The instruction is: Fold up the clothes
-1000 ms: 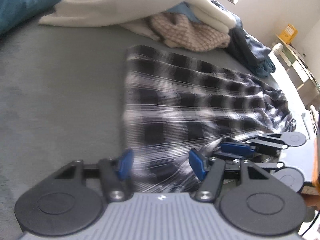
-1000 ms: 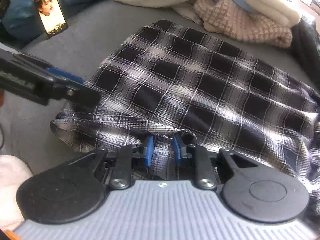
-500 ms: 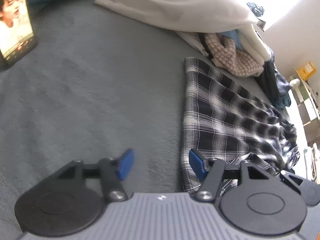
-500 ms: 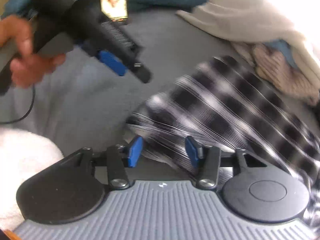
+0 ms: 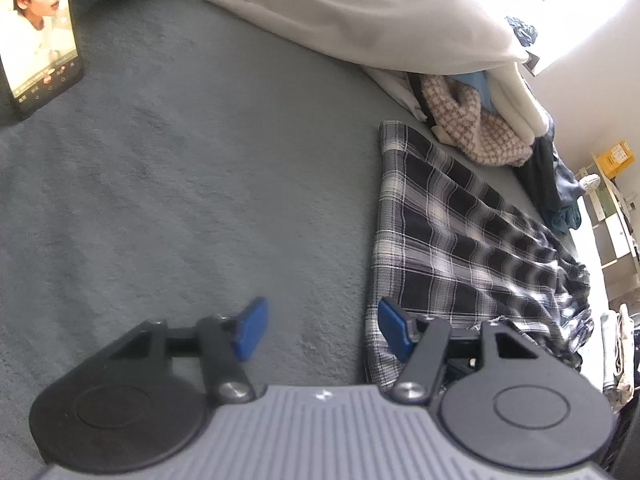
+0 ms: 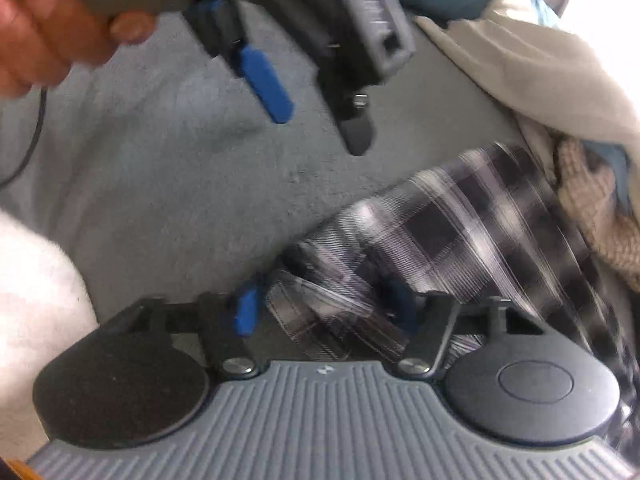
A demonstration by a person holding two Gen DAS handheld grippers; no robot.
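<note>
Found plaid garment [image 5: 460, 240] flat on bed [image 5: 200, 200], long axis running away, near end between the jaws of right claw [image 6: 324, 300]. Noted those jaws apart, just closing further. Noted left claw [image 5: 320, 312] open and empty, just left of the garment.

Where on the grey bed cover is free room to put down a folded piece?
Free: the wide grey cover between the phone and the plaid garment, under the open left gripper. Crowded: the clothes pile beyond the plaid garment, below the white pillow.
</note>
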